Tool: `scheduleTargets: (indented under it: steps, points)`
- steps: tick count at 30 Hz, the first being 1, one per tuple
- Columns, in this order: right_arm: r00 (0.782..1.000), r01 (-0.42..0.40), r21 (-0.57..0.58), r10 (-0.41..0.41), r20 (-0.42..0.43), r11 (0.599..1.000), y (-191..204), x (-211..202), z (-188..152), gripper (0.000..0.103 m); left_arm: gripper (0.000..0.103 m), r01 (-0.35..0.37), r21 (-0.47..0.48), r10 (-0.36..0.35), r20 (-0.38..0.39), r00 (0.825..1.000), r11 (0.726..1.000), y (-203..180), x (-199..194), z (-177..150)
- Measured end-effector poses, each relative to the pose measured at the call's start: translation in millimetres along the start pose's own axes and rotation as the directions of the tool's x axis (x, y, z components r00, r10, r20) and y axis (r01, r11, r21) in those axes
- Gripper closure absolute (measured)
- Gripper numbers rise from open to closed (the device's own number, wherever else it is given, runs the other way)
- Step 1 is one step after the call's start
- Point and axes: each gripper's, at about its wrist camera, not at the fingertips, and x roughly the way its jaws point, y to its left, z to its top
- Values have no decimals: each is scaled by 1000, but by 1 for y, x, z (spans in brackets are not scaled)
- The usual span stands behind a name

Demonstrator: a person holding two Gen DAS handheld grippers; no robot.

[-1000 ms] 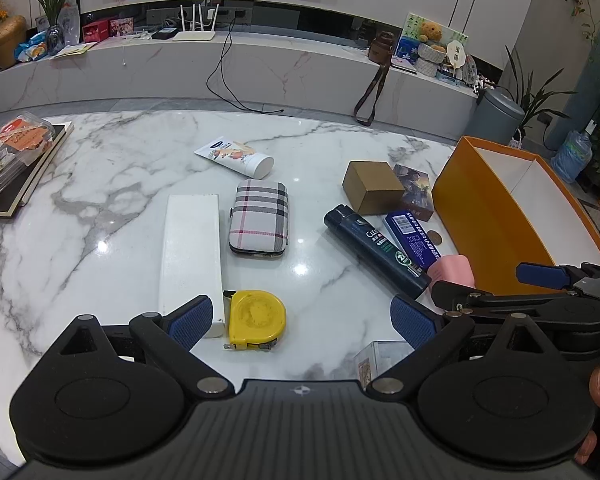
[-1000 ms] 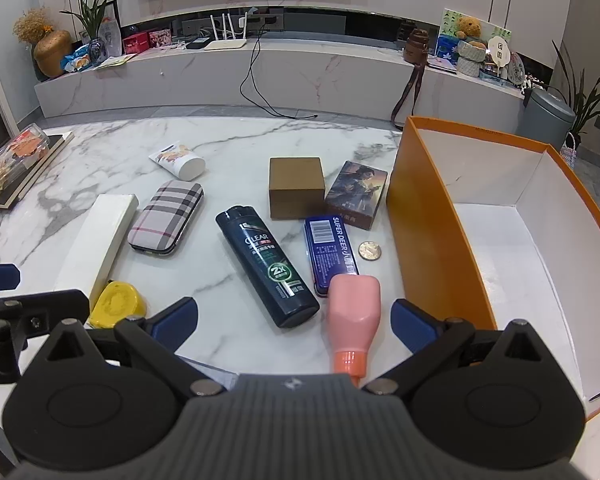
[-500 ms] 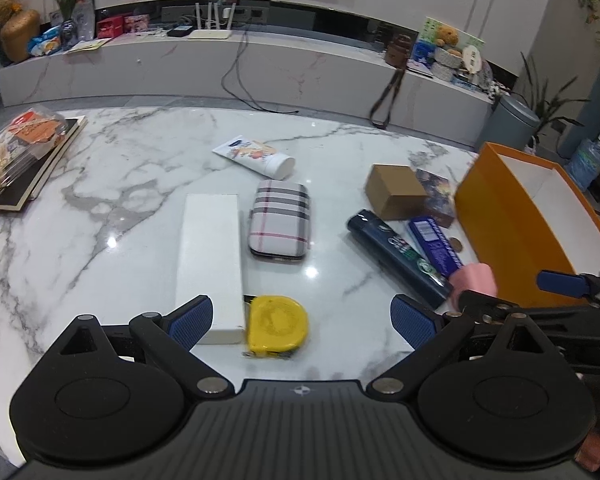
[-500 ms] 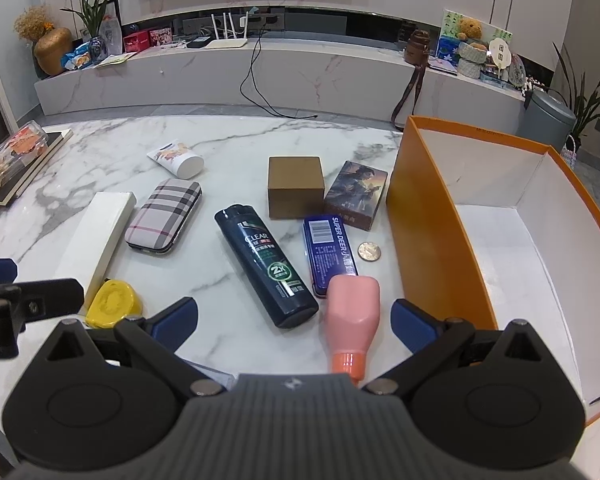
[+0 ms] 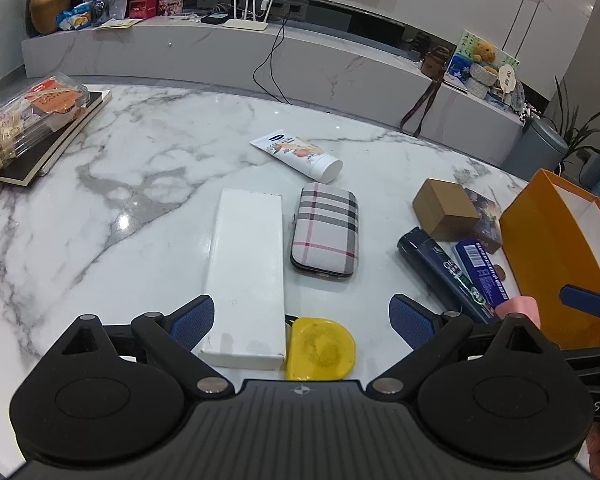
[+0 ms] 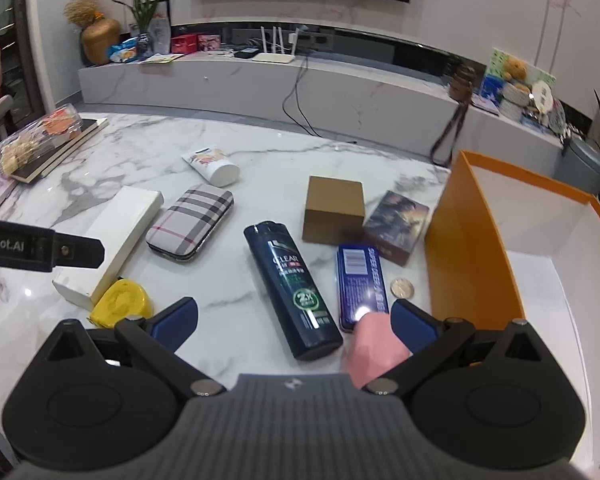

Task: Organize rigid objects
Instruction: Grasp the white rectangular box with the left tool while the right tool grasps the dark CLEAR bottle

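Note:
My left gripper [image 5: 302, 318] is open, its jaws on either side of the near end of a long white box [image 5: 246, 272] and a yellow tape measure [image 5: 320, 349]. My right gripper [image 6: 294, 318] is open above a dark shampoo bottle [image 6: 294, 290], with a pink bottle [image 6: 374, 350] by its right finger. A plaid case [image 5: 326, 234], a blue tin [image 6: 360, 280], a brown box [image 6: 334, 208], a picture box [image 6: 398, 226], a coin [image 6: 403, 288] and a cream tube [image 5: 300, 154] lie on the marble table [image 5: 140, 184]. An open orange box [image 6: 472, 248] stands at the right.
A stack of books with a snack pack [image 5: 32, 120] lies at the table's far left edge. A low marble TV bench [image 5: 260, 60] with a router and cables runs behind the table. A grey bin [image 5: 536, 152] stands beyond the right corner.
My left gripper has moved left and forward, so the white box and tape measure now lie between its jaws. My right gripper has moved forward over the shampoo bottle and pink bottle.

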Motion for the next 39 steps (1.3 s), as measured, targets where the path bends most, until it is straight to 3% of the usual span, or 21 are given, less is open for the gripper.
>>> scheduleTargets:
  steps: [14, 16, 25, 28, 32, 39]
  points:
    - [998, -54, -17, 54, -29, 998, -5, 45, 11, 2, 0, -2, -45, 1, -28, 1000, 999, 18, 27, 3]
    - [996, -76, -31, 75, -45, 997, -3, 52, 13, 2, 12, 4, -55, -7, -43, 999, 998, 22, 34, 4]
    - [985, -151, -16, 149, -92, 988, -2, 81, 19, 3, 12, -23, -26, 22, -28, 999, 999, 25, 44, 9]
    - [984, -152, -60, 146, -98, 987, 3, 95, 22, 6, 12, -26, -2, 26, -24, 999, 1000, 21, 47, 9]
    - [980, -157, -76, 146, -137, 985, 4, 119, 25, 19, 11, -33, 13, 33, -23, 999, 999, 22, 51, 10]
    - [972, -179, -73, 165, -166, 981, 7, 133, 29, 20, 12, -31, -1, 31, -63, 998, 1000, 29, 72, 11]
